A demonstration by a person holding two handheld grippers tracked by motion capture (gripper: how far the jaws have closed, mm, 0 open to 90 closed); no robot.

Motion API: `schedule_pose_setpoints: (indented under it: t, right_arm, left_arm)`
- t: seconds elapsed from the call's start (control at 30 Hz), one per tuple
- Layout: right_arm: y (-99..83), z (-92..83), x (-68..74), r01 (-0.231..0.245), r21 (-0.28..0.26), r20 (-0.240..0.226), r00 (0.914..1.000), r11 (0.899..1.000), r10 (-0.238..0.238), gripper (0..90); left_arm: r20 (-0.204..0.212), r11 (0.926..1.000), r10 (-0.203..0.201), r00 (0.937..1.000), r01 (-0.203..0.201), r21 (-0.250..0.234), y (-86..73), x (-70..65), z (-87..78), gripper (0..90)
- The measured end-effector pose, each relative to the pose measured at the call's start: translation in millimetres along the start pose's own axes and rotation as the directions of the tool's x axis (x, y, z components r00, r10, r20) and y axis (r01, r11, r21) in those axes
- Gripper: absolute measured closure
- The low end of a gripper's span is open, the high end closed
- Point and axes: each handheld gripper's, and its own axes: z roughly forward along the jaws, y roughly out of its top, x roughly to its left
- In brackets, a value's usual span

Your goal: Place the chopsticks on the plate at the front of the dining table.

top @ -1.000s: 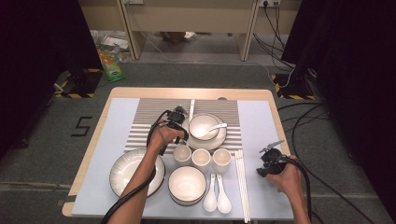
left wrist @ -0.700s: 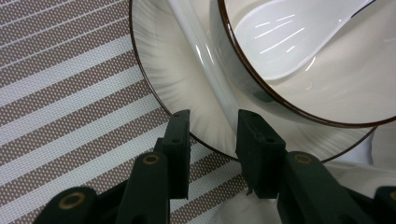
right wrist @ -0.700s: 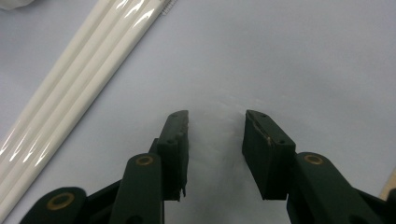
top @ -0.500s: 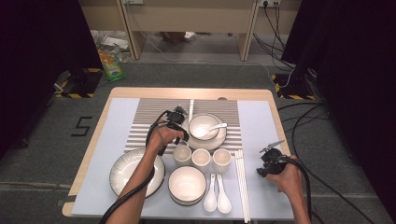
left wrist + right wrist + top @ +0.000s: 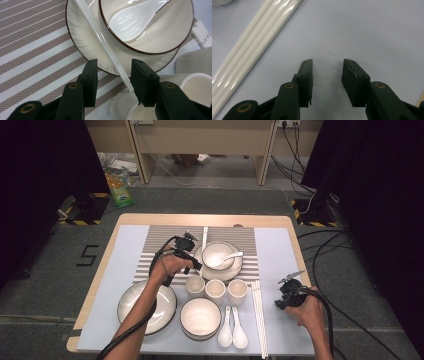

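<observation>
My left gripper (image 5: pixel 196 266) (image 5: pixel 113 65) hovers at the left rim of a cream plate (image 5: pixel 235 270) (image 5: pixel 82 42). The plate carries a bowl (image 5: pixel 217 255) (image 5: pixel 160 32) with a white spoon (image 5: pixel 231 256) (image 5: pixel 132 17) in it. A white chopstick (image 5: pixel 204 237) (image 5: pixel 105 45) lies across the plate's rim and runs between the jaws, close to the right one. The jaws have just been opening and the pads do not press on it. My right gripper (image 5: pixel 280 302) (image 5: pixel 327 65) stands open and empty over the pale blue mat, right of a bundle of white chopsticks (image 5: pixel 259 315) (image 5: pixel 254 40).
Three small cups (image 5: pixel 216 290) stand in a row below the plate. A large plate (image 5: pixel 147 305), a second bowl (image 5: pixel 200 317) and two spoons (image 5: pixel 232 332) sit along the front. A striped mat (image 5: pixel 160 250) covers the table's middle back.
My left gripper has lifted slightly at the plate's rim and its jaws have spread. The right gripper has stayed where it was.
</observation>
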Motion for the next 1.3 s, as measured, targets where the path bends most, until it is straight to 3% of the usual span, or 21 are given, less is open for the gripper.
schedule_pose_setpoints:
  t: [0.33, 0.4, 0.53, 0.83, 1.3]
  right_arm:
    - [0.4, 0.1, -0.9, 0.005, -0.001, -0.005, 1.0000, 1.000, -0.005, 60.1]
    - [0.4, 0.2, -0.5, 0.003, -0.001, -0.005, 1.0000, 1.000, -0.003, 60.1]
    - [0.1, 0.0, -0.8, 0.004, -0.001, -0.003, 1.0000, 1.000, -0.004, 60.1]
    - [-1.6, 0.3, -2.0, 0.005, -0.016, -0.009, 0.9999, 1.000, -0.005, 60.0]
    - [-3.1, 0.4, -2.4, 0.015, -0.025, -0.013, 0.9998, 1.000, -0.016, 59.9]
  left_arm:
    - [-0.009, 0.9991, 0.027, 0.9996, -0.027, -0.033, -8.0, -0.1, -26.3, 42.4]
    - [-0.007, 0.9993, 0.018, 0.9998, -0.018, -0.031, -9.5, 0.6, -28.1, 40.0]
    - [-0.028, 0.9988, 0.039, 0.9988, -0.040, -0.030, -14.2, -0.8, -30.8, 35.6]
    - [0.005, 0.9961, 0.069, 0.9976, -0.068, -0.055, -26.4, -4.7, -34.3, 23.1]
    - [0.018, 0.9916, 0.101, 0.9947, -0.099, -0.083, -41.1, -8.2, -38.8, 17.3]
